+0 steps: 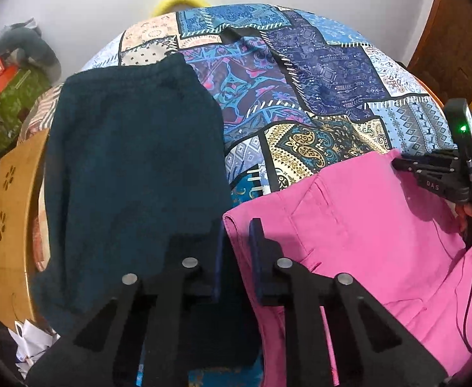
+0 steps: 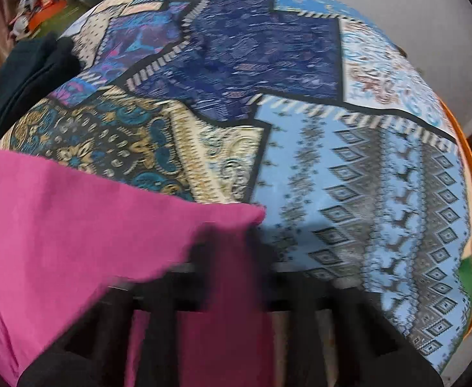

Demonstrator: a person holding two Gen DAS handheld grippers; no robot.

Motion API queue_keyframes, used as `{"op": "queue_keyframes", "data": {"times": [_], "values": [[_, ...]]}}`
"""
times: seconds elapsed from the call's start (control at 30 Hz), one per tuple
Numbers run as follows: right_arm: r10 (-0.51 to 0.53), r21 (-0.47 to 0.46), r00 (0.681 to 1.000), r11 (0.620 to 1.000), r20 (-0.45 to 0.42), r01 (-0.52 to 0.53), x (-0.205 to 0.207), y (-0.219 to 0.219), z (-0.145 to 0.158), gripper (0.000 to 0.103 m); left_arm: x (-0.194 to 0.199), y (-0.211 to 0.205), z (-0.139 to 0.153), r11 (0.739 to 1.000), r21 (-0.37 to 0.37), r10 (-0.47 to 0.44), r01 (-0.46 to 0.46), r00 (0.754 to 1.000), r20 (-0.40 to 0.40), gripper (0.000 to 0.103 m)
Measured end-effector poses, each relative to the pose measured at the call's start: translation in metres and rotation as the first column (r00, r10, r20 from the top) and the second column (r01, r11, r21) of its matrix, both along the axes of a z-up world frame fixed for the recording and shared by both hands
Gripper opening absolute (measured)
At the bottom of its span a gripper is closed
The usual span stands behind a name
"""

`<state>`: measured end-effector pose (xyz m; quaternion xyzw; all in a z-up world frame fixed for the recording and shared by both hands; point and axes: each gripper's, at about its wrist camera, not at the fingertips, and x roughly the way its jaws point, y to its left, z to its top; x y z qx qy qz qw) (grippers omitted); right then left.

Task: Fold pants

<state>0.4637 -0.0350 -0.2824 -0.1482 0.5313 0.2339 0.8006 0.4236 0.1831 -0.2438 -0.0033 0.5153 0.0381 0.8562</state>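
My right-hand view is smeared with blur, so my right gripper (image 2: pixel 232 245) shows only as dark shapes; its fingers look pressed together on the corner of the pink pants (image 2: pixel 74 219), with pink fabric running down between them. From my left view the same gripper (image 1: pixel 400 163) sits at the pants' far right corner, its tips too small there to read clearly.

My left gripper (image 1: pixel 236 235) has its fingers apart with a narrow gap, poised at the near left edge of the pink pants (image 1: pixel 365 225); I cannot tell whether the right-hand finger touches the fabric. The lower part of the pants is cut off behind my own fingers and the frame edge.

The pants lie on the patchwork bedspread (image 1: pixel 316 90), at its near right. Just left of them lies a dark teal garment (image 1: pixel 129 161), its near end hidden under my gripper. Beyond both, the bedspread lies open toward the wall. A wooden panel (image 1: pixel 10 213) borders the left side.
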Motion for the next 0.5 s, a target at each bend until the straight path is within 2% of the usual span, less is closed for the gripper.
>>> {"op": "queue_keyframes", "data": {"times": [0.03, 0.13, 0.2, 0.33, 0.5], "values": [[0.006, -0.009, 1.0, 1.0, 0.008, -0.006, -0.002, 0.002, 0.0, 0.004, 0.0, -0.001, 0.002, 1.0, 0.003, 0.0, 0.0, 1.0, 0.006, 0.008], [0.026, -0.009, 0.999, 1.0, 0.022, -0.026, -0.007, 0.004, 0.008, 0.003, -0.006, -0.005, 0.01, 1.0, 0.014, -0.008, 0.007, 1.0, 0.029, 0.006], [0.021, 0.021, 0.998, 1.0, 0.054, -0.022, -0.007, -0.005, 0.024, 0.003, -0.01, -0.009, 0.018, 0.999, 0.035, -0.021, 0.02, 0.999, 0.046, 0.006], [-0.027, 0.106, 0.993, 0.994, 0.119, 0.014, -0.01, -0.028, 0.072, 0.002, -0.015, -0.009, 0.039, 0.999, 0.046, -0.013, 0.01, 0.998, 0.067, 0.006], [-0.087, 0.214, 0.972, 0.976, 0.217, 0.039, -0.022, -0.053, 0.143, 0.002, -0.028, -0.012, 0.081, 0.999, 0.032, -0.002, -0.002, 0.99, 0.138, 0.006]]}}
